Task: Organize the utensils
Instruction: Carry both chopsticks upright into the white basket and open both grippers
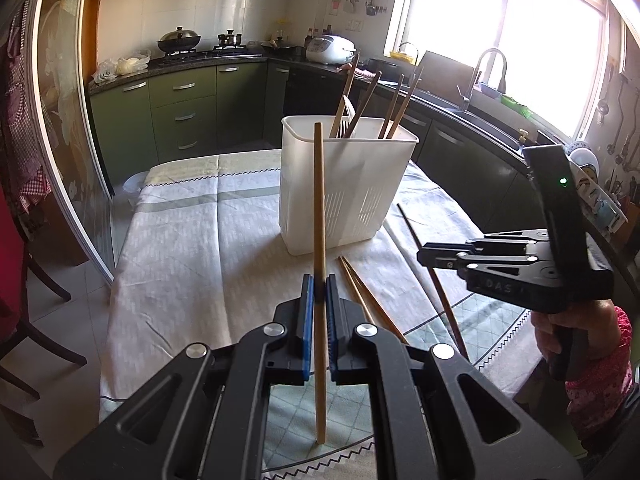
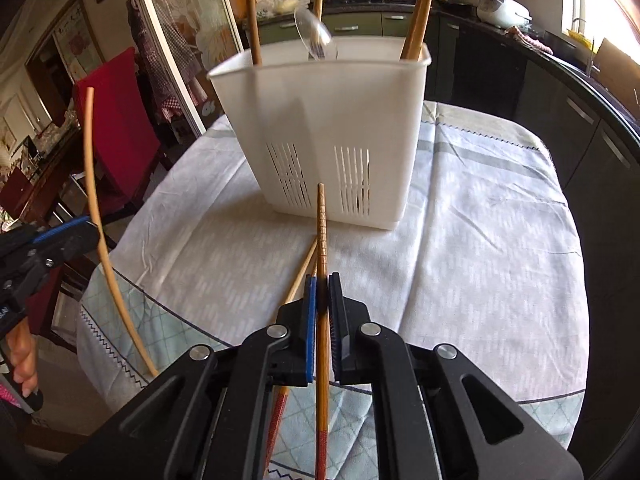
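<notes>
Gripping a pale chopstick [image 1: 319, 216] upright, the left claw [image 1: 319, 292]; right claw [image 2: 322, 294] clamps a patterned chopstick [image 2: 321, 240], apparently aimed at the white holder [image 2: 320, 128].

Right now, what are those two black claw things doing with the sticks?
A person is tidying chopsticks into the white holder. The left gripper is shut on a pale chopstick, held upright. The right gripper is shut on a darker chopstick. Two more lie on the cloth.
</notes>
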### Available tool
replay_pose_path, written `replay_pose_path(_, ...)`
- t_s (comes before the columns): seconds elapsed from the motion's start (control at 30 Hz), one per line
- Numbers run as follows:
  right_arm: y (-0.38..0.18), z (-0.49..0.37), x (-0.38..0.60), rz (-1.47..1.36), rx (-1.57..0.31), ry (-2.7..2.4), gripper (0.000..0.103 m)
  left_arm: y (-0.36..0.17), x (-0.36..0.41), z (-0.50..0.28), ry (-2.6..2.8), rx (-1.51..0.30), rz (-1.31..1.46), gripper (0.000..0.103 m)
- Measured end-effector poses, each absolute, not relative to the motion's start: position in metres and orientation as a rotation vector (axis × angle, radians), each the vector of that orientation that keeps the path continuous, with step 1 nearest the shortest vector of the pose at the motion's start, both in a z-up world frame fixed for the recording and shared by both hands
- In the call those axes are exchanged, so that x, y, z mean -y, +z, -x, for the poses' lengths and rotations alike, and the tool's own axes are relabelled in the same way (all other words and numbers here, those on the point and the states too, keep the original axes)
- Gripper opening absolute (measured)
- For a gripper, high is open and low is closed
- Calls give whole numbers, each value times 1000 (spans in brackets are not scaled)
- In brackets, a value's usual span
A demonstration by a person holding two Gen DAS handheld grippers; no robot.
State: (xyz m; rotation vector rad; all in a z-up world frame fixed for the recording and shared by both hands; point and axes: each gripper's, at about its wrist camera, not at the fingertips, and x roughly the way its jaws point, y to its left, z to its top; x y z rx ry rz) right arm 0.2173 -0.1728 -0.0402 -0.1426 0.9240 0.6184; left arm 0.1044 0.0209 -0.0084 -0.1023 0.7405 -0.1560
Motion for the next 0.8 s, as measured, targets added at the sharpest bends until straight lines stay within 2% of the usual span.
replay_pose_path(0.3,-8,-178,190,92,-834,652,7,1,-19,-93,-163,-722,92,6)
replay_pose_path(0.8,-4,-159,198,92,-790,674,7,11,-12,-86,-181,-695,70,6)
